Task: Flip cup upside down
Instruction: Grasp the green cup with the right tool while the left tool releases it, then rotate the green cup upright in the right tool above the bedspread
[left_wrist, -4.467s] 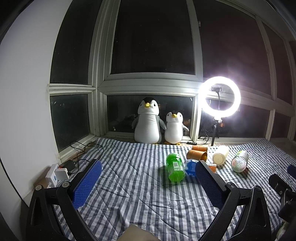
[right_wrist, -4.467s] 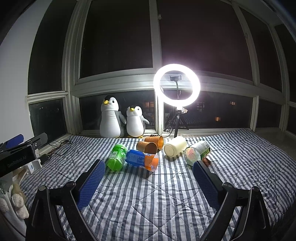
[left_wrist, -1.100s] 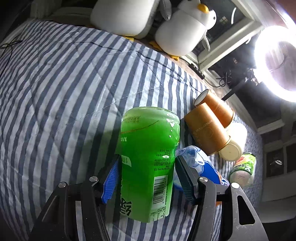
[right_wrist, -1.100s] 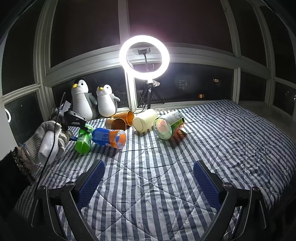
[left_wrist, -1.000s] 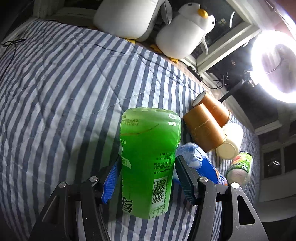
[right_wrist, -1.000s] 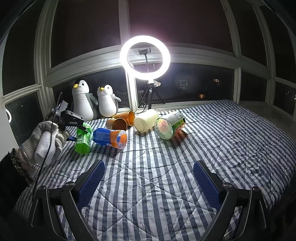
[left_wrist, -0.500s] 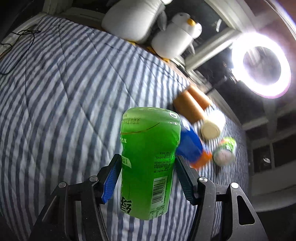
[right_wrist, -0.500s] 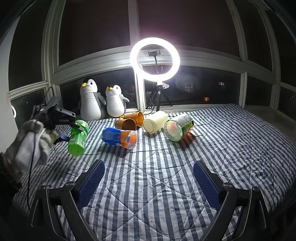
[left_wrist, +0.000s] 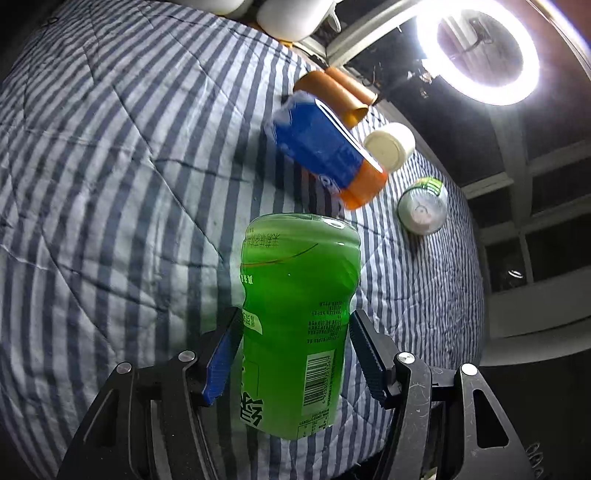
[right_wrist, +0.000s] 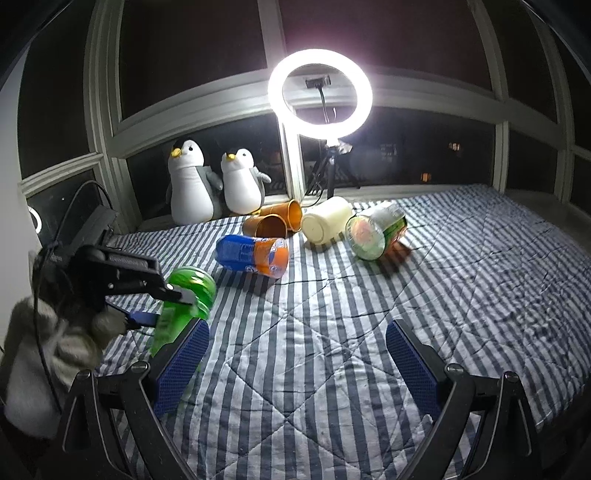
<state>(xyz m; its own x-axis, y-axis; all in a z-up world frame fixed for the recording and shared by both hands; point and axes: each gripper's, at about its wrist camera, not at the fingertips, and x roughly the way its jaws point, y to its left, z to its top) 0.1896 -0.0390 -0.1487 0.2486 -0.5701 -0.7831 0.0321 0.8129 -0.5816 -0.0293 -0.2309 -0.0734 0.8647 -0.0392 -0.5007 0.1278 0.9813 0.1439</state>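
Observation:
My left gripper is shut on a translucent green cup and holds it in the air above the striped bedspread. In the right wrist view the same green cup hangs tilted in the left gripper at the left, held by a gloved hand. My right gripper is open and empty, low over the bed's near side, with the cup just beyond its left finger.
Lying on the bed: a blue and orange cup, two brown paper cups, a cream cup and a clear green-labelled cup. Two plush penguins and a ring light stand at the window.
The left gripper has lifted the green cup off the bed and carried it away from the other cups, toward the near left. The right gripper has stayed open and swung slightly left.

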